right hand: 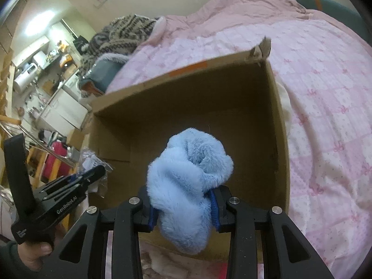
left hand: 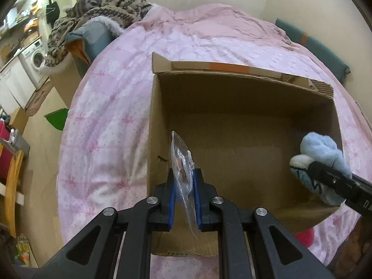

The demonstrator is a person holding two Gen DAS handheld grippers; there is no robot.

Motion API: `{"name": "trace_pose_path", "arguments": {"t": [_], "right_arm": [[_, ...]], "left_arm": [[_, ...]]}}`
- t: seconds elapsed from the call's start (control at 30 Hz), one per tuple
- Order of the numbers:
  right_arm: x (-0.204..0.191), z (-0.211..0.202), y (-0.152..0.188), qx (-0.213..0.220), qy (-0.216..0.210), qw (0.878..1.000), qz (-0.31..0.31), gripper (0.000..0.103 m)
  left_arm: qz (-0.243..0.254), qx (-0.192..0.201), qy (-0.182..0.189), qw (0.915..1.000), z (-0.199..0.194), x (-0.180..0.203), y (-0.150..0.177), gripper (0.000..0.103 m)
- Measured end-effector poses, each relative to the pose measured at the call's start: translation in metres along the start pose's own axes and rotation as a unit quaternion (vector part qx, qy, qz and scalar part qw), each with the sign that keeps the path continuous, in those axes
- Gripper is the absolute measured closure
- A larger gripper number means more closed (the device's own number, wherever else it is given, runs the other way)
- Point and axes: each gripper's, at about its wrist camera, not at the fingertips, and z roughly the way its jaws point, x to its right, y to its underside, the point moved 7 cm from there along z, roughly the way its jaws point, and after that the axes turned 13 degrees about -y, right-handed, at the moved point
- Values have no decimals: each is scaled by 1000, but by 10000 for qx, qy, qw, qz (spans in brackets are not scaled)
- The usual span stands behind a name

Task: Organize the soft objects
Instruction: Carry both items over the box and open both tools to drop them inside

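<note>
An open cardboard box stands on the bed, and what shows of its floor is bare. My left gripper hangs over the box's near left corner, its blue pads shut on a clear plastic bag with a small brownish item and a printed label inside. My right gripper is shut on a fluffy light-blue plush toy above the box's near edge. In the left wrist view that plush toy and the right gripper hover by the box's right wall. The right wrist view shows the left gripper with the bag, held by a hand.
A pink quilt covers the bed around the box. A patterned knit blanket and a fur-trimmed grey-blue garment are heaped at the far left corner. A teal cushion lies by the far wall. A washing machine, a green piece and a yellow chair stand left of the bed.
</note>
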Motion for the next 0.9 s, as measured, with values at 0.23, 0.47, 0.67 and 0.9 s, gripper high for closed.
{"name": "trace_pose_path", "arguments": {"t": [0.23, 0.47, 0.67, 0.9], "right_arm": [[-4, 12, 7, -218, 65, 9996, -135, 64], [-2, 18, 14, -410, 157, 9987, -240, 63], [4, 17, 14, -358, 599, 9969, -358, 62], [4, 16, 15, -379, 510, 9973, -355, 59]], "left_arm": [[57, -23, 112, 9999, 4, 2, 4, 90], [122, 8, 68, 9999, 3, 6, 5, 90], [156, 46, 128, 9998, 1, 9, 6, 90], [175, 47, 163, 9997, -1, 11, 6, 90]]}}
